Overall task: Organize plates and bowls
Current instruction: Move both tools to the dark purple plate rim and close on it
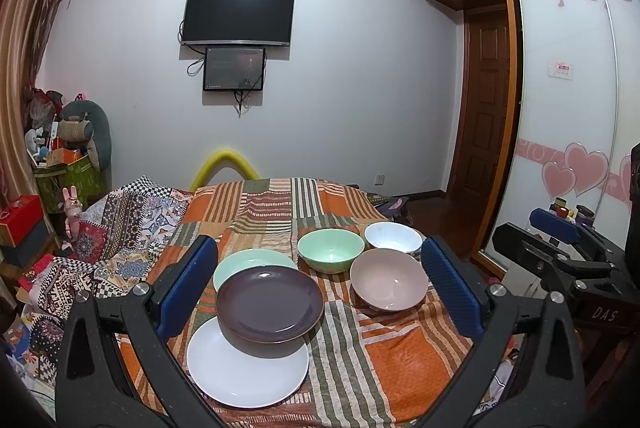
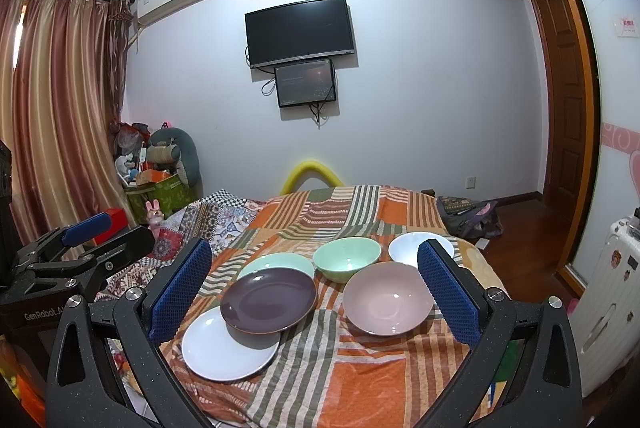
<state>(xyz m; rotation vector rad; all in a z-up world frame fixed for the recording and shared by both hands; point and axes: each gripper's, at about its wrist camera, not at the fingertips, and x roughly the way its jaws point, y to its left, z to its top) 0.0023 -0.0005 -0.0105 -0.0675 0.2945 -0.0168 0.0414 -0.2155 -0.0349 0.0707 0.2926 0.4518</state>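
On the striped orange bedspread lie three overlapping plates: a white plate nearest, a dark purple plate resting across it, and a pale green plate behind. To their right stand a green bowl, a white bowl and a pink bowl. My left gripper is open and empty, held above the near edge. My right gripper is open and empty too, with the purple plate and pink bowl between its blue pads. Each gripper shows at the other view's edge.
A patterned quilt is bunched on the bed's left. Boxes and toys crowd the left corner by the curtain. A wardrobe with sliding doors and a wooden door stand right. A white suitcase stands at the right.
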